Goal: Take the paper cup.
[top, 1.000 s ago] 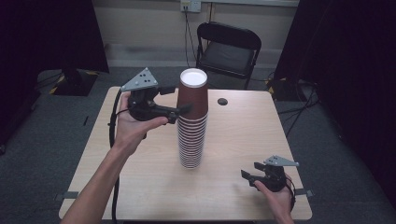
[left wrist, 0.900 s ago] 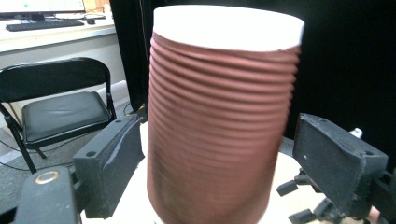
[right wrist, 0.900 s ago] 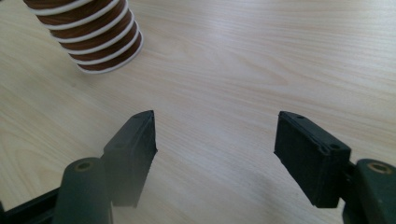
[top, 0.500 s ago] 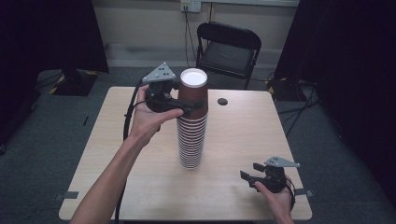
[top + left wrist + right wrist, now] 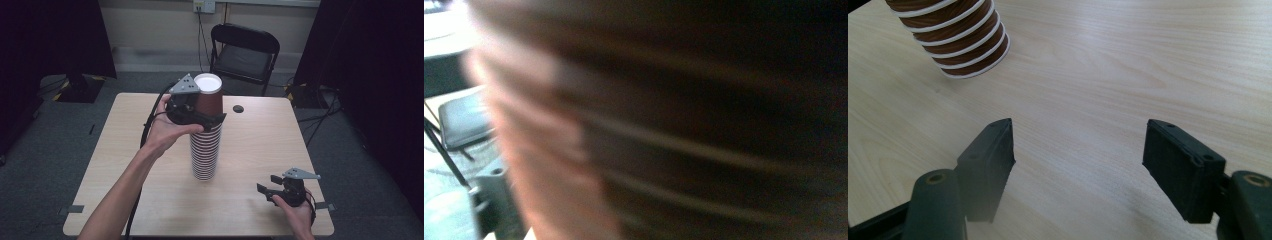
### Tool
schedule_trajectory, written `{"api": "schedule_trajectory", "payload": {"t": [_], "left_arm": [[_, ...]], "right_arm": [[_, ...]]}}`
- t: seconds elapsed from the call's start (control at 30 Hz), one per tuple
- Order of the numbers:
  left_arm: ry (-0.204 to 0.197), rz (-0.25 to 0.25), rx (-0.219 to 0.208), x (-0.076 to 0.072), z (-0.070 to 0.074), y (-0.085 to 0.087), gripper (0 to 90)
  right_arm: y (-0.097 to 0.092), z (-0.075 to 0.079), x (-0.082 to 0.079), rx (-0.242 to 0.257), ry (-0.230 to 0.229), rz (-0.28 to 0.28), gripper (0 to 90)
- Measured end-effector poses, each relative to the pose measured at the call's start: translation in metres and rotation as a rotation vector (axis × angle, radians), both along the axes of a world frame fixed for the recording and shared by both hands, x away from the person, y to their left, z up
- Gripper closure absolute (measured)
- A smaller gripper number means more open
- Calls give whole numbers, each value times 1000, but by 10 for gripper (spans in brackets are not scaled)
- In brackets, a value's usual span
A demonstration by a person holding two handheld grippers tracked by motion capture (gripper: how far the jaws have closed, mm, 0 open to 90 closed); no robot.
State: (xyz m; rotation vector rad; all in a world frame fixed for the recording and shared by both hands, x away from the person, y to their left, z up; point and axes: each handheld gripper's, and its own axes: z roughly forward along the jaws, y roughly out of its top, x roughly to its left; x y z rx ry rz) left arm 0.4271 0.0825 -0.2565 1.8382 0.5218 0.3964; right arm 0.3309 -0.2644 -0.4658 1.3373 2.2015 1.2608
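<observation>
As seen from above, noted at mid-table (image 5: 125, 150): tall stack of brown cups (image 5: 205, 150), mouths down, white rims banded, upright and free-standing. Open board all round the foot of it, widest toward the left and near edges. Beyond it, toward the far edge, a small dark disc (image 5: 238, 108), well apart from the stack. Behind the far edge, a black folding chair (image 5: 245, 50), clear of the table.

At the head of the stack: left gripper (image 5: 212, 114), held level in the left hand (image 5: 167, 130), set about the top cup (image 5: 209, 97). Jaws just opening, now spread wide, with the upper cups between them; near jaw seen crossing the front of the stack just under the top cup. No squeeze on the cup wall to be seen. In the left gripper view, blurred brown wall and pale rim lines pressed close to the lens; pad contact not to be judged there.

At the near right corner: right gripper (image 5: 265, 190), low over the board, in the right hand (image 5: 295, 212), close to the near edge and well apart from the stack. In the right gripper view, jaws of that gripper (image 5: 1078, 150) wide apart with bare wood between them, nothing held; foot of the stack (image 5: 955, 35) at upper left, with clear table lying between.
</observation>
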Motion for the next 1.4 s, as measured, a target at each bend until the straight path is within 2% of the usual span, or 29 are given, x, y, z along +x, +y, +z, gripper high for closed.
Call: {"api": "schedule_trajectory", "payload": {"t": [0.13,0.3,0.47,0.83,0.93,1.0,1.1,1.17,1.23,1.33,1.4], "left_arm": [[-3,-2,-2,0,0,1,101],[7,24,-1,-2,0,-1,104],[9,20,3,-2,1,0,104],[0,38,1,-3,1,-1,106],[-14,37,-10,-4,2,-1,109],[-35,39,-40,-5,5,1,111],[-36,33,-35,-6,10,1,112],[-60,46,-37,-7,12,2,113],[-50,38,-55,-7,14,2,113],[-56,46,-68,-8,17,3,114],[-61,55,-60,-9,19,2,114]], "right_arm": [[1,-1,0,-3,7,7,284],[1,-1,0,-2,11,11,284],[1,-2,0,-2,14,9,285],[-1,-2,1,-11,16,0,286],[0,-2,0,-14,14,3,302],[-1,-2,0,-16,13,1,302],[-1,-2,1,-13,14,-3,301],[-1,-2,1,-14,14,-3,301],[0,-2,0,-15,15,-2,300],[0,-2,0,-14,15,-2,300],[0,-2,1,-13,17,2,302]]}}
